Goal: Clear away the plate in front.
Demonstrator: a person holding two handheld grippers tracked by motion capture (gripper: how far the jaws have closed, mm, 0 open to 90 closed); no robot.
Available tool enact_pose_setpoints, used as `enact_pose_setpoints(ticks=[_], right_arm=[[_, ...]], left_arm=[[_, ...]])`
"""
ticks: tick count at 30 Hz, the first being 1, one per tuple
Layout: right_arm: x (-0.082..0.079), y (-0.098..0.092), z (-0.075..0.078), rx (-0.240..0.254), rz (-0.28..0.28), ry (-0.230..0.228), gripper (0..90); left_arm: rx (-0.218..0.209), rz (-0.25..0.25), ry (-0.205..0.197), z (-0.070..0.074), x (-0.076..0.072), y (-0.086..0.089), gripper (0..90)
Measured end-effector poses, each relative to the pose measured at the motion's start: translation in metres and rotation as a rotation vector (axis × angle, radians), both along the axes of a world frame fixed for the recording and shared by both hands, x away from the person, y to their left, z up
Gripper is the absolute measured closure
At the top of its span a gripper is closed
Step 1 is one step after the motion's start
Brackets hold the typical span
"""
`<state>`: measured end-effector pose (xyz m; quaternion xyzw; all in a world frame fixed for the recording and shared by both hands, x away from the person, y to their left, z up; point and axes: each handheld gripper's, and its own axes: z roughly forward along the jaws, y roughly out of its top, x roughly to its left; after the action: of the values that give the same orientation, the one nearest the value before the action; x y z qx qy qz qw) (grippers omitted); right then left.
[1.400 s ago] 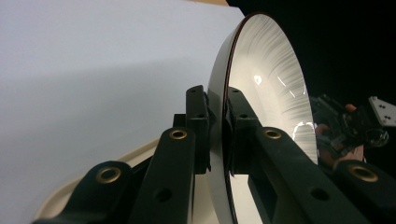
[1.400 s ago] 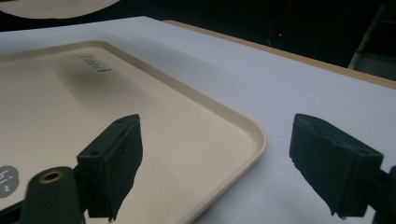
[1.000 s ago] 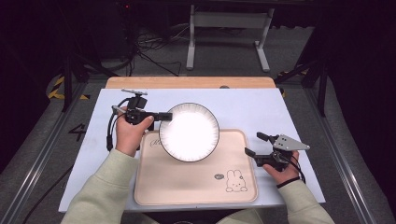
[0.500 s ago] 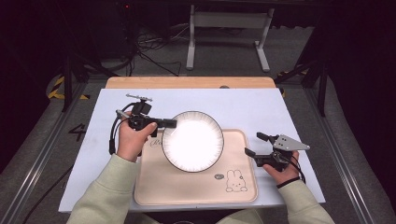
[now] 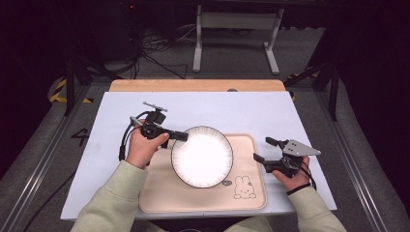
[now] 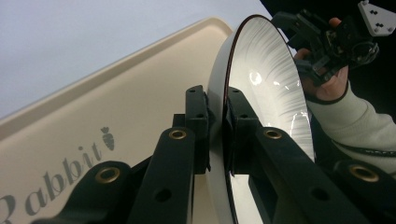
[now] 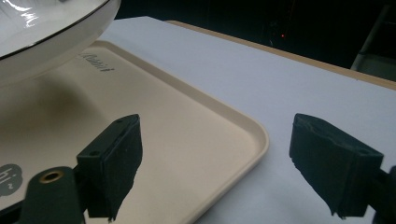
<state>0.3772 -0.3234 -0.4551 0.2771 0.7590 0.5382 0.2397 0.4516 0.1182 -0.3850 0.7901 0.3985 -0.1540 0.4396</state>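
Clamping my left gripper (image 5: 180,137) on the rim of the white plate (image 5: 202,157), I hold it over the beige tray (image 5: 251,193) on the table (image 5: 241,113). My right gripper (image 5: 265,150), jaws wide apart and empty, hovers at the tray's right edge.

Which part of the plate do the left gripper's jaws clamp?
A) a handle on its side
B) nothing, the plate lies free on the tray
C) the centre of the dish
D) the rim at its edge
D: in the left gripper view the left gripper has its jaws shut on the thin rim of the white plate, which hangs above the beige tray.
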Motion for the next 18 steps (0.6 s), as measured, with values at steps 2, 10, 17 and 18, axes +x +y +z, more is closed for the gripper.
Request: enact_pose_setpoints(ticks=[2,10,17,18], right_arm=[[0.000,0.000,0.000,0.000,0.001,0.000,17.6],[0.000,0.000,0.000,-0.001,0.003,0.000,17.7],[0.000,0.000,0.000,-0.002,0.007,0.002,17.8],[0.000,0.000,0.000,-0.003,0.007,0.002,17.9]], left_arm=[[0.008,-0.009,0.006,-0.002,0.000,-0.002,82.1],[0.049,-0.042,0.023,-0.008,0.001,-0.009,82.1],[0.071,-0.063,0.045,-0.014,0.002,-0.012,81.9],[0.072,-0.064,0.048,-0.015,0.002,-0.013,81.9]])
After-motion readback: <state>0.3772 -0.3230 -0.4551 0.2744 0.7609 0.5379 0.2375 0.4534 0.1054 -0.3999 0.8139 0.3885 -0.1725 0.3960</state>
